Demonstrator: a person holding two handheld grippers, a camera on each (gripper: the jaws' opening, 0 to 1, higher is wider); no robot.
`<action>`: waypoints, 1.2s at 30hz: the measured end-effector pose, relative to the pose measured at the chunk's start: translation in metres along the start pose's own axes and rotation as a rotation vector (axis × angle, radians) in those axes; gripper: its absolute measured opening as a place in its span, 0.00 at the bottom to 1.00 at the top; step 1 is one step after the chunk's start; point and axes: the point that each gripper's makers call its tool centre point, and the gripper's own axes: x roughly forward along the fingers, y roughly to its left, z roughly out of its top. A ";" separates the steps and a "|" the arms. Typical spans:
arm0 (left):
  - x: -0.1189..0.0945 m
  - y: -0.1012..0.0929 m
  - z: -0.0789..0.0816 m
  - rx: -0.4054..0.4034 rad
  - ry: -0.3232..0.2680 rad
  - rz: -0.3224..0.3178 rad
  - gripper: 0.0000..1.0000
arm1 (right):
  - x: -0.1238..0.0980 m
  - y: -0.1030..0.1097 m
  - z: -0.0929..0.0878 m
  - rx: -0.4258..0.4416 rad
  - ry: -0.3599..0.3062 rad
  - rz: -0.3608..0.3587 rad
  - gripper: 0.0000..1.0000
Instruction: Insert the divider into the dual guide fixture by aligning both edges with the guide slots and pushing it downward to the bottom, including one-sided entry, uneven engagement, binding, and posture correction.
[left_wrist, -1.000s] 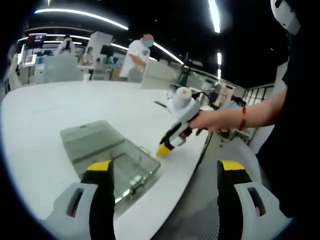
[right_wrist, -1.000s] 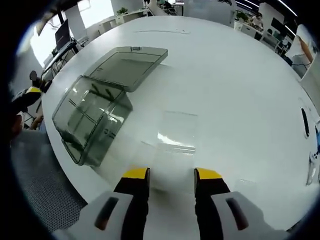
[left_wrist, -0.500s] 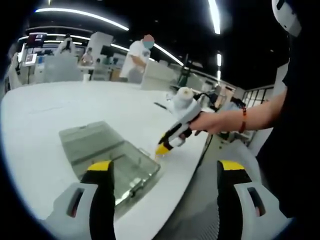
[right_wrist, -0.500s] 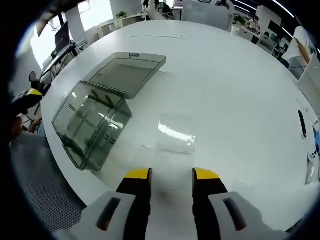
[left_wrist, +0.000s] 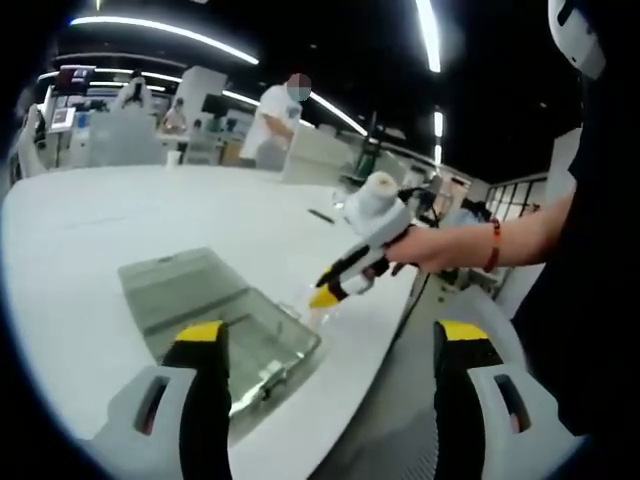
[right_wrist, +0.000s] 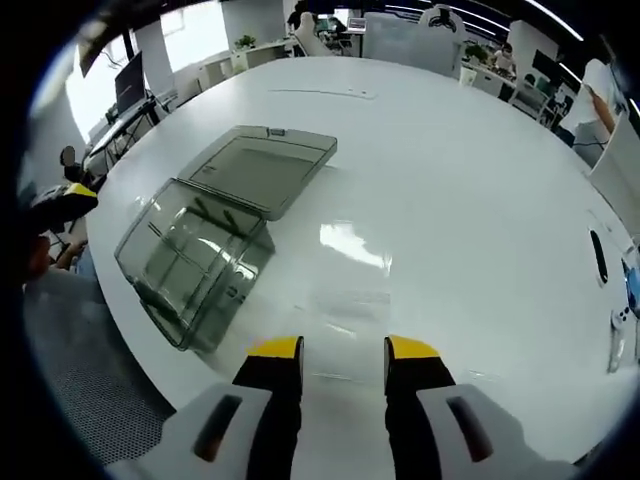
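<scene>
A clear plastic box (right_wrist: 190, 255) with guide slots sits by the table's near edge, its lid (right_wrist: 262, 168) folded open behind it. The thin transparent divider (right_wrist: 350, 270) reaches forward from my right gripper (right_wrist: 343, 348), whose jaws are closed to a narrow gap on its near end. In the left gripper view the right gripper (left_wrist: 326, 296), held by a hand (left_wrist: 440, 245), hovers just right of the box (left_wrist: 235, 330) with the faint divider (left_wrist: 312, 312) at its tip. My left gripper (left_wrist: 330, 335) stands wide open over the box's near corner, holding nothing.
The white table (right_wrist: 450, 180) spreads wide beyond the box, and its curved edge (left_wrist: 380, 330) runs close to both grippers. A small black object (right_wrist: 598, 255) lies far right. A person (left_wrist: 275, 120) stands at the far side.
The right gripper's jaws narrowed slightly around the divider's end, then rose a little off the table with it. The left gripper and the box have stayed put.
</scene>
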 end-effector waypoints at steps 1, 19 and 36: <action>0.000 0.000 0.000 0.000 0.000 0.001 0.82 | -0.001 0.000 0.001 -0.003 -0.004 -0.001 0.28; 0.003 -0.005 0.009 -0.004 -0.030 0.014 0.81 | -0.024 0.011 0.021 -0.008 -0.106 0.017 0.27; 0.002 0.001 0.018 -0.045 -0.074 0.074 0.79 | -0.043 0.033 0.030 -0.065 -0.164 0.063 0.28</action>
